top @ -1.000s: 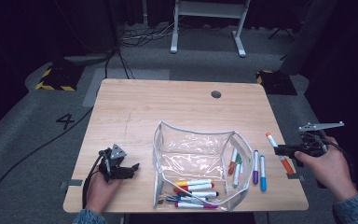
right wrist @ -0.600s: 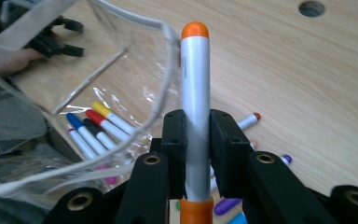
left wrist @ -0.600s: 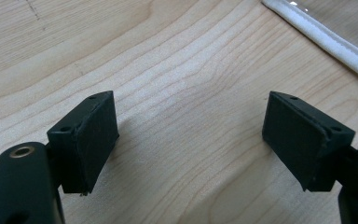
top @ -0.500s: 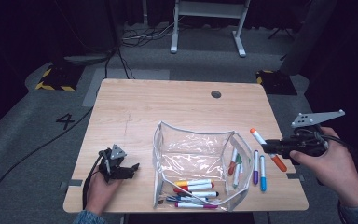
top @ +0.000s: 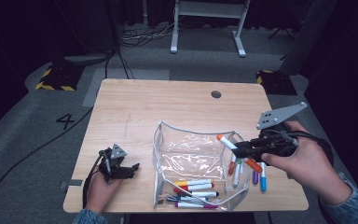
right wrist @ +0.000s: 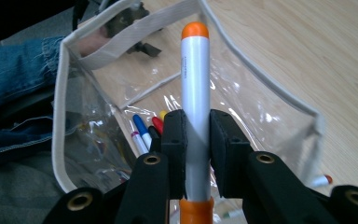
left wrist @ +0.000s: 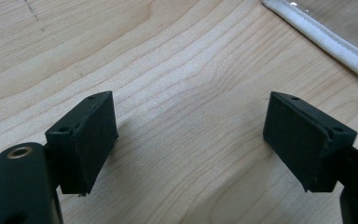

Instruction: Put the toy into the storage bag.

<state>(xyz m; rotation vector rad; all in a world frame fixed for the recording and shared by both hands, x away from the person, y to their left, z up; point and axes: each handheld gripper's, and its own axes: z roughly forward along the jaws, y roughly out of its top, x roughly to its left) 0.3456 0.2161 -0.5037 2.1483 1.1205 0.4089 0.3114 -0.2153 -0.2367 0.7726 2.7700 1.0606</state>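
Right tool (top: 242, 148) clamped on orange marker (top: 230, 144) mid-barrel, held above pouch (top: 191, 135) mouth near bench's front right, tip aimed in, likely for drop among markers (top: 193, 189) already inside. Left tool (top: 129, 169) jaws apart, parked on bench (top: 168, 102) near front left corner, beside pouch, probably ready to steady it.

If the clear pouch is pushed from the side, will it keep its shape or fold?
The clear pouch would probably give way: its walls are thin film that already looks wrinkled, and its white rim bows. It seems light, so it may also slide on the smooth wooden table. The markers inside may steady it a little.
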